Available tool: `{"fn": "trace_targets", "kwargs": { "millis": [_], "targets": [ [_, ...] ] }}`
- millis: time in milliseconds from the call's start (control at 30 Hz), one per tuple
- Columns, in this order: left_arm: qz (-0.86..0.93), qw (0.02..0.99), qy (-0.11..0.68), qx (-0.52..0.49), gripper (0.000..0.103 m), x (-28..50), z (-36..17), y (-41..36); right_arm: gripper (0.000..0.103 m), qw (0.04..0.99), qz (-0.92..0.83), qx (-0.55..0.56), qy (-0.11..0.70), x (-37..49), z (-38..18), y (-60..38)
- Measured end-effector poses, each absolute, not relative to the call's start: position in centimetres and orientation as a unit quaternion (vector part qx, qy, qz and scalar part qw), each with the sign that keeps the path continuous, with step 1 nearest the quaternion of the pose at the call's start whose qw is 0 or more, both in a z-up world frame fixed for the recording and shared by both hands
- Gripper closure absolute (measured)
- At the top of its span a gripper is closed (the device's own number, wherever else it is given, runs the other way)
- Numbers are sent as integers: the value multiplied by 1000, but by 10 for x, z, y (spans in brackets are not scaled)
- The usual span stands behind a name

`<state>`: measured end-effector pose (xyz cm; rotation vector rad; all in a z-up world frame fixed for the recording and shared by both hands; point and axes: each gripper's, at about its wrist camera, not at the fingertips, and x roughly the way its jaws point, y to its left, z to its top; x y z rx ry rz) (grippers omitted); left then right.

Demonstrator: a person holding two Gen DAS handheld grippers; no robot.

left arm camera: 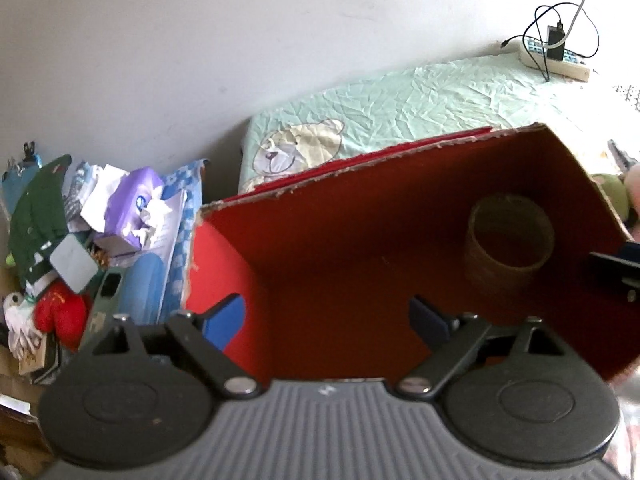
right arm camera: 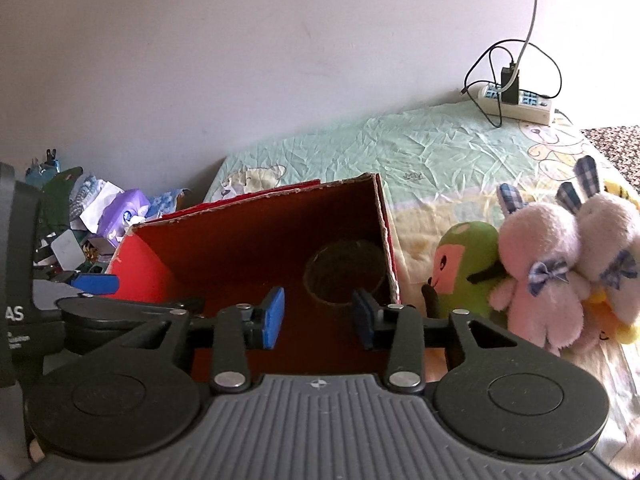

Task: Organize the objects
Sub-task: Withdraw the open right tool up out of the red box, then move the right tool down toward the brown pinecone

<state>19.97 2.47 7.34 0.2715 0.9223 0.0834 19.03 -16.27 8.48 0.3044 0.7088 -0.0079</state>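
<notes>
the red box (right arm camera: 256,236) stands open on the bed (right arm camera: 440,152) with a cardboard ring (right arm camera: 344,276) inside, plush toys (right arm camera: 536,276) just beside it, and both the left gripper (left arm camera: 332,320) and right gripper (right arm camera: 318,316), spread and empty, could tip its wall.

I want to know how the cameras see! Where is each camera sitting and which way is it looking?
Left wrist: sits on the left gripper, looking down into the open red cardboard box; its own open fingers show, plus the right gripper's fingertip.
Right wrist: sits on the right gripper, facing the box and plush toys; its own open fingers show.
Both share: box, brown cardboard ring, green bedsheet, white power strip.
</notes>
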Motion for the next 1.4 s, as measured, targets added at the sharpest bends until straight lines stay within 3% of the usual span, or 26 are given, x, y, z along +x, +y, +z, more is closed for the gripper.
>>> {"fn": "trace_targets", "kwargs": {
  "millis": [300,1067,1400],
  "targets": [
    [41,892,434,118,10,164,89,26,48,935,-4,144,323,167,92,-155],
    [86,887,441,105,6,109,97,19,47,916,50,155,368,129,78,-171],
    [79,876,467,91,8,86,76,-9,55,882,93,170,429,116,53,-203]
  ]
}}
